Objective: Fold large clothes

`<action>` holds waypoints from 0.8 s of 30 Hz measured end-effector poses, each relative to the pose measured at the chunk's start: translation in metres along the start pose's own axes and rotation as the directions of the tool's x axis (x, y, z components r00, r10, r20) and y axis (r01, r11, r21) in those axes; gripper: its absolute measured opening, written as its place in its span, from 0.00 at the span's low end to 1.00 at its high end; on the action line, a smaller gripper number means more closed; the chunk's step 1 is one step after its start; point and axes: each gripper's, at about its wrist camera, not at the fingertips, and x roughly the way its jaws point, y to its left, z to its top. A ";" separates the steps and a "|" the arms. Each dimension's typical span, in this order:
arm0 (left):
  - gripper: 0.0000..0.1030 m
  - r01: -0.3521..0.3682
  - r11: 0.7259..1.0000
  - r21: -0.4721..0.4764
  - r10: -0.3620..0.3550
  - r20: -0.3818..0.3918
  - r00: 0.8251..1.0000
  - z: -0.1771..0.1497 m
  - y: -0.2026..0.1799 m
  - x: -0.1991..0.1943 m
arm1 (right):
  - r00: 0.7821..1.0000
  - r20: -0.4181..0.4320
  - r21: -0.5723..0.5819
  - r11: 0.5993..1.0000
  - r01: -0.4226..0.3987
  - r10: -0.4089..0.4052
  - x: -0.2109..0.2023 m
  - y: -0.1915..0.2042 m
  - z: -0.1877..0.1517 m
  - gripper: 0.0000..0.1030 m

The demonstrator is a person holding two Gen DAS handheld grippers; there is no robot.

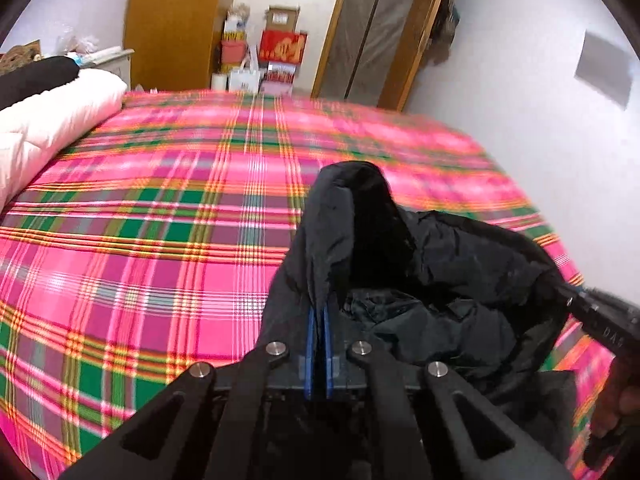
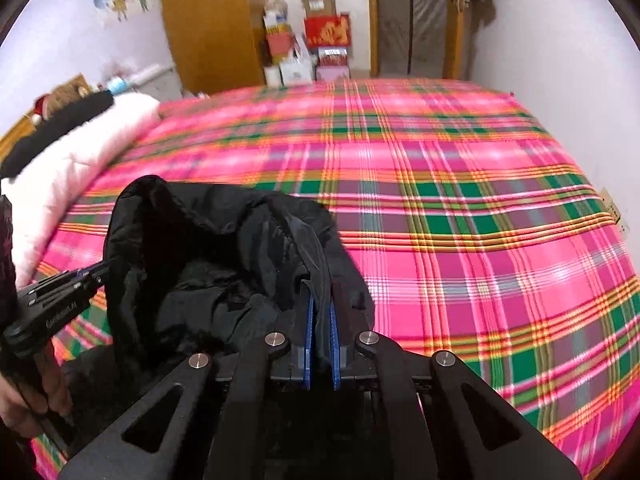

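Here, left gripper (image 1: 318, 312) and right gripper (image 2: 320, 304) each clamped on black jacket (image 1: 440, 264), lettering unreadable.

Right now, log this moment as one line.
left gripper: shut on black jacket | right gripper: shut on black jacket | plaid bedspread

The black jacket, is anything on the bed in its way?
No. Both grippers, left and right, are shut on the black jacket, and the plaid bedspread ahead is bare. The pink quilt lies aside.
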 end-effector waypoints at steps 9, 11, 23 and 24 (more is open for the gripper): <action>0.04 0.084 0.994 -0.064 -0.077 0.094 0.993 -0.057 0.010 -0.114 | 0.993 0.080 0.077 0.992 -0.095 0.089 -0.102 0.012 -0.072 0.06; 0.04 0.088 0.993 -0.073 -0.081 0.088 0.993 -0.077 0.015 -0.130 | 0.994 0.061 0.105 0.990 -0.097 0.091 -0.113 0.011 -0.098 0.06; 0.06 0.051 0.984 -0.170 -0.064 -0.067 0.996 -0.178 0.045 -0.160 | 0.980 -0.155 0.249 0.965 -0.085 0.126 -0.106 -0.010 -0.203 0.06; 0.06 0.028 0.987 -0.160 -0.043 -0.092 0.995 -0.184 0.046 -0.162 | 0.978 -0.166 0.250 0.965 -0.082 0.126 -0.108 -0.011 -0.209 0.06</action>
